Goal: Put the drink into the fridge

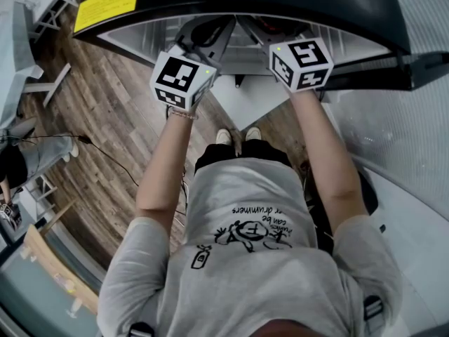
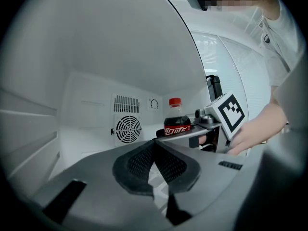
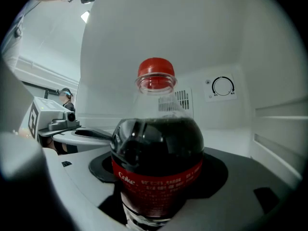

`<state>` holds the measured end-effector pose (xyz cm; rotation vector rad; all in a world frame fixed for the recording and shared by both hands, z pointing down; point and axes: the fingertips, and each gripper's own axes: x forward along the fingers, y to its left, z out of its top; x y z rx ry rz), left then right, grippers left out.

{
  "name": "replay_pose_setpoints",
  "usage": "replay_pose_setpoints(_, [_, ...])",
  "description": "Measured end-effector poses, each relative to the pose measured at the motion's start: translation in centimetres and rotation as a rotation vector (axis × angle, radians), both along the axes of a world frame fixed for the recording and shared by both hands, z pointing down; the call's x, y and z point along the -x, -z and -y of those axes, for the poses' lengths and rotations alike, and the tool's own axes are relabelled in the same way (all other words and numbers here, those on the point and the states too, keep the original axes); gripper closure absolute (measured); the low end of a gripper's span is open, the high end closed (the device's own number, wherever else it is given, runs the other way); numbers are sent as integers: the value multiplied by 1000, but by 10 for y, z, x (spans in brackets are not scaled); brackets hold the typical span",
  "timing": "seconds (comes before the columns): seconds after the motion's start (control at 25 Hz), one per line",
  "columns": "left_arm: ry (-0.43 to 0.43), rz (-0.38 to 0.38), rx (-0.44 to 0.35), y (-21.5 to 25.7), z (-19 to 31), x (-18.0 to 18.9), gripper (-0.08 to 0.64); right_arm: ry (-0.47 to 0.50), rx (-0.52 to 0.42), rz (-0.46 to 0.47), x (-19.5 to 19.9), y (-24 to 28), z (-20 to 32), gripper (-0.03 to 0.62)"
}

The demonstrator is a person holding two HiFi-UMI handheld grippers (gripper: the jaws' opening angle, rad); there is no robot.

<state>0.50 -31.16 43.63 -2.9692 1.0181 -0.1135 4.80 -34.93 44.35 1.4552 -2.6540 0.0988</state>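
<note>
Cola bottle [image 3: 156,148]: upright inside the fridge [image 2: 96,57], between the wide-spread jaws of your right tool [image 3: 158,177]. Your left tool [image 2: 154,146]: closed, empty, pointing into the fridge.

The drink [image 3: 156,153], a clear plastic bottle of dark cola with a red cap and a red label, stood upright inside the fridge [image 2: 96,57]. Its base was hidden. The fridge was open and white inside, with ribbed side walls, and a vent [image 2: 128,128] and dial [image 3: 223,86] on the back wall behind the drink.
</note>
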Motion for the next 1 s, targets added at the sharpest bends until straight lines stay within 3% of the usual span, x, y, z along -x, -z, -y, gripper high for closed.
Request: replay_pose_setpoints(1.0, [14,-2,-11,5,-10,-1,558,-28,9,38,-14,9,-16,229])
